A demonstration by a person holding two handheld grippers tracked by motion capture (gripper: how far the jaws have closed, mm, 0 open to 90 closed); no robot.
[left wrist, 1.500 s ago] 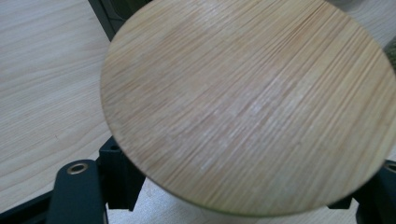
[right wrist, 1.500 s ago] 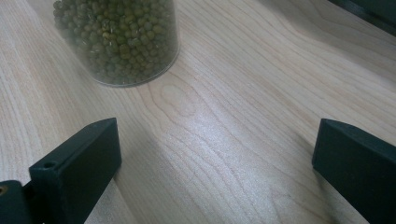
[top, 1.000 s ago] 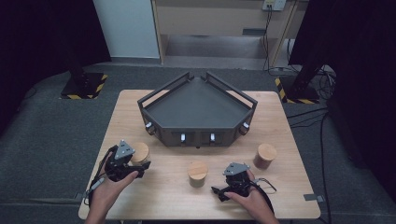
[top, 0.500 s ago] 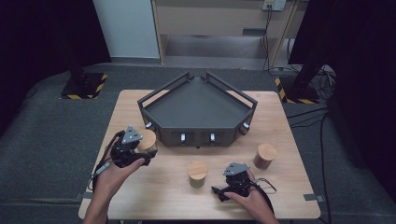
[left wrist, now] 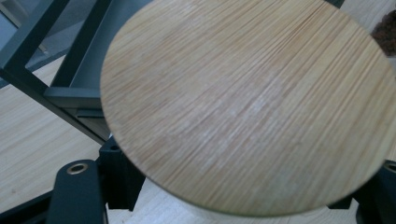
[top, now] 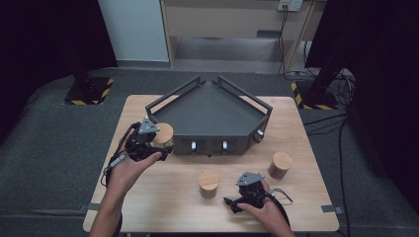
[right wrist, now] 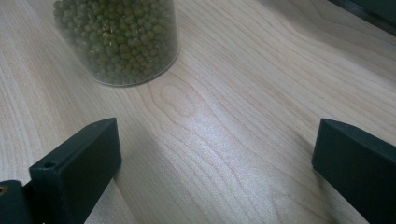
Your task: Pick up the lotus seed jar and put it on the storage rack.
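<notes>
— Gripping anything, those left tongs [top: 157,143]?
— Yes: they clasp a jar with a bamboo lid [top: 163,133], left of centre in the high view, right at the front left corner of the dark grey tray [top: 212,116]. In the left gripper view the round lid [left wrist: 247,107] spreads over most of the frame, black jaws showing at its lower left and lower right edges, the tray's frame bars behind at upper left.
— And the right tongs [top: 236,201]?
— Spread wide, holding nothing, low on the worktop [top: 163,197] at lower centre right of the high view. Their own view shows bare wood between the two jaws, and a clear jar of green beans [right wrist: 119,39] standing at upper left, apart from them.
— Anything else out there?
— That jar, lidded [top: 209,183], sits just up-left of the right tongs; another lidded jar [top: 280,164] stands further right, near the tray's front right.
</notes>
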